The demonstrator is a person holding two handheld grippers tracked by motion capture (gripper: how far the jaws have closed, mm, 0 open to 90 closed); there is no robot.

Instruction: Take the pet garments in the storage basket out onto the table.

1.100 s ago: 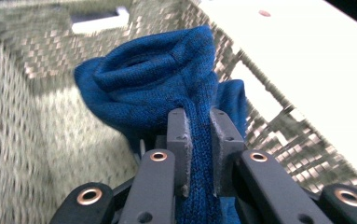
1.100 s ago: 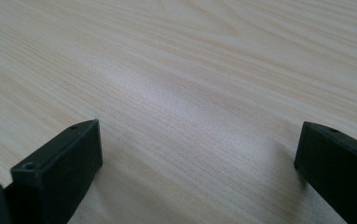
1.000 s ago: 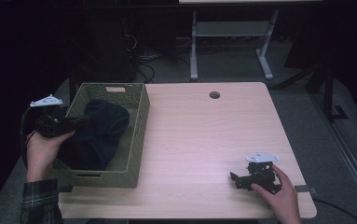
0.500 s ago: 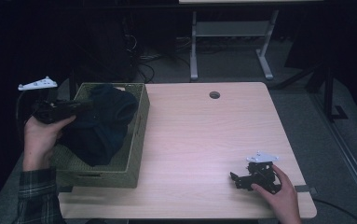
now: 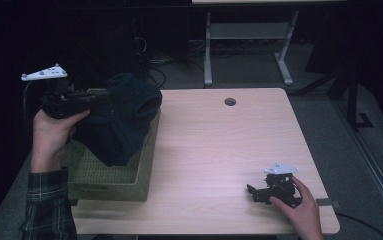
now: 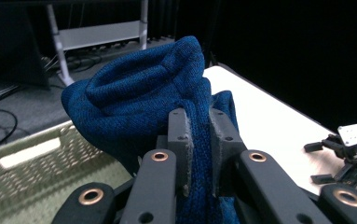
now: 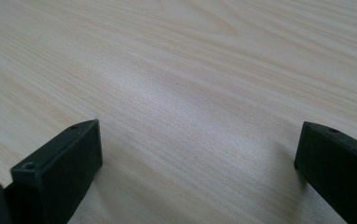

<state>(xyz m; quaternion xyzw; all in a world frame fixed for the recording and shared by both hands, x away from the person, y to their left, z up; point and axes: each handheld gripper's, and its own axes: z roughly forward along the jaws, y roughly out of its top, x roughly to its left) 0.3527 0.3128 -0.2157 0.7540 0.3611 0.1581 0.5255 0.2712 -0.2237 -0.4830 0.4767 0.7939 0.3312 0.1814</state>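
No readable text, labels, brands or numbers anywhere: nothing legible on the bench, basket, fabric or hand-held grippers.

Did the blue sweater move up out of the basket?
Yes. The blue sweater, pinched in the left tongs, has risen above the basket rim.

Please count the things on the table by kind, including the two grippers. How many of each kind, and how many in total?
Blue knitted garment: 1
Green woven basket: 1
Grippers: 2, left gripper, right gripper
Total: 4
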